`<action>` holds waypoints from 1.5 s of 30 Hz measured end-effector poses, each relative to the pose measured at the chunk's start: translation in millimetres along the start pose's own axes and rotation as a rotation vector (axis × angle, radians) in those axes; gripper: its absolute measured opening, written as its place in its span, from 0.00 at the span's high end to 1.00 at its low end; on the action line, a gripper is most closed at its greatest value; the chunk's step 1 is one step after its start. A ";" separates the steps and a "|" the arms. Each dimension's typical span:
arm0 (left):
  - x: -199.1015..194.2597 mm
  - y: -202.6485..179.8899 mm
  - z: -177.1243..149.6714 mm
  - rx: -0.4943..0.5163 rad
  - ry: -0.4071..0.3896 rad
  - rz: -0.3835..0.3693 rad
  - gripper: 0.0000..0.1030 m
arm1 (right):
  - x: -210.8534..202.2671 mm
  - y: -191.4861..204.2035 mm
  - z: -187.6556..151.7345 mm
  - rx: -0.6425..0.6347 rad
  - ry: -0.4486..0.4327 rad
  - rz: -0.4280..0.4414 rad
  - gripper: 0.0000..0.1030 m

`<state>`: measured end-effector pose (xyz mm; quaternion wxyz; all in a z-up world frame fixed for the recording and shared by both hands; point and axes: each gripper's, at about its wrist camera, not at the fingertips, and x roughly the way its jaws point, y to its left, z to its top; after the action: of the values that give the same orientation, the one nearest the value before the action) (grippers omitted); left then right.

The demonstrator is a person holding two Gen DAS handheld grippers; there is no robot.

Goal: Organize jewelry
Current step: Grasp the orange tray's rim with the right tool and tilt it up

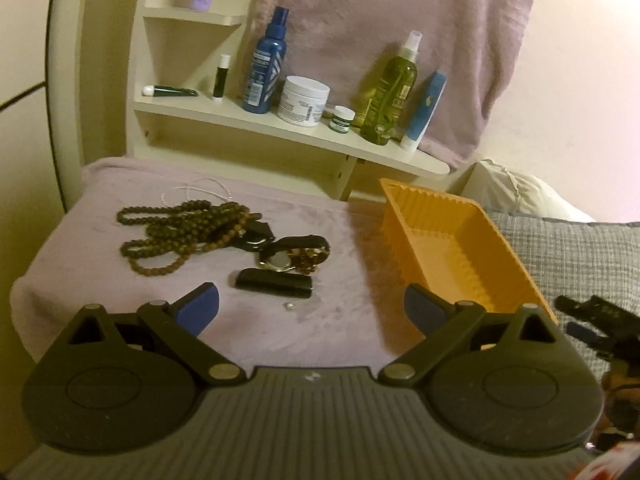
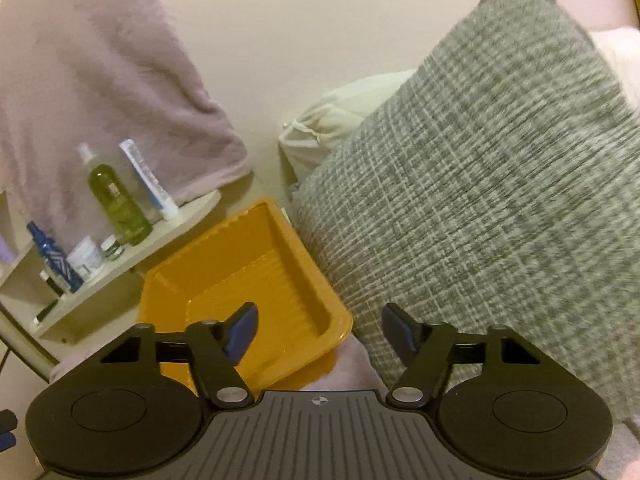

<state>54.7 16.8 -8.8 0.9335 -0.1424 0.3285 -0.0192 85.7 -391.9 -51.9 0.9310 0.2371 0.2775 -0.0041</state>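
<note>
Left gripper (image 1: pixel 311 304) hangs over the near edge of the lilac-cloth-covered surface (image 1: pixel 312 216), jaws spread wide, nothing between the blue pads. Jewelry sits ahead of it on the cloth – all loose, none in the tray:
- brown bead necklaces (image 1: pixel 176 232), tangled pile, far left
- thin white chain (image 1: pixel 196 190) just behind the beads
- black-strap watch (image 1: pixel 256 236) touching the right end of the bead pile
- gold-tone watch with black strap (image 1: pixel 292 256) just right of that, some gold chain bunched against it
- flat black bar-shaped item (image 1: pixel 274 283) nearer the gripper – can't tell what it is
- tiny silver piece (image 1: pixel 289 306), looks like a stud or ring, closest to the pads, between them in view but not touched

Orange plastic tray (image 1: pixel 452 248) stands to the right of the jewelry on the same cloth, ribbed inside walls, nothing in it. Its near right corner sits behind the left gripper's right finger.

Right gripper (image 2: pixel 318 332) is over the near corner of that tray (image 2: pixel 248 264), jaws partly open, nothing gripped. Grey woven cushion (image 2: pixel 480 200) just right of the tray, touching or nearly so. This view is motion-blurred.

Behind: cream shelf (image 1: pixel 280 124) with a blue spray bottle (image 1: pixel 264 68), white jar (image 1: pixel 304 100), green spray bottle (image 1: pixel 390 88).
</note>
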 end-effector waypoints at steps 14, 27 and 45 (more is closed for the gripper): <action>38.8 -11.4 0.8 -0.009 0.049 -0.015 0.05 | 64.1 -22.4 -0.9 0.085 0.092 0.053 0.77; 48.5 -9.4 -5.5 -0.024 0.076 -0.031 0.05 | 66.0 -29.4 -0.8 0.168 0.101 0.087 0.80; 54.8 8.4 -7.4 0.014 0.078 0.015 0.07 | 42.7 21.1 -2.1 -0.068 0.010 0.008 0.91</action>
<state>92.5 15.8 -49.9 0.9210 -0.1328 0.3656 -0.0202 123.7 -366.9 -66.3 0.9371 0.2065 0.2812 0.0101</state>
